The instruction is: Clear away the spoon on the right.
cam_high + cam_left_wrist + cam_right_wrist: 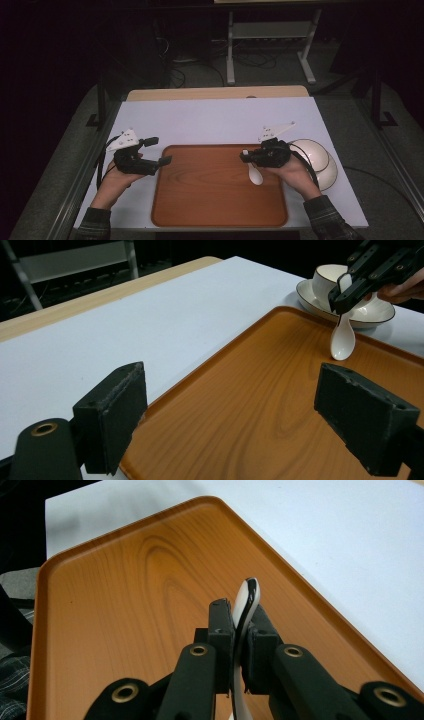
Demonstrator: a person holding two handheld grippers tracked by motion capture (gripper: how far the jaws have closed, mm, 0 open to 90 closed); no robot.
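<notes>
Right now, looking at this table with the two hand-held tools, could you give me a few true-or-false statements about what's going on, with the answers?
1. The right tool is shut on a white spoon. True.
2. The spoon lies flat on the table. False: it hangs bowl-down over the wooden tray, held by its handle.
3. The left tool is gripping the tray's edge. False: its jaws stand wide apart with nothing between them.
4. A white cup sits on a saucer beside the tray. True.
5. The cup and saucer stand on the tray. False: they stand off it, on the white table.
</notes>
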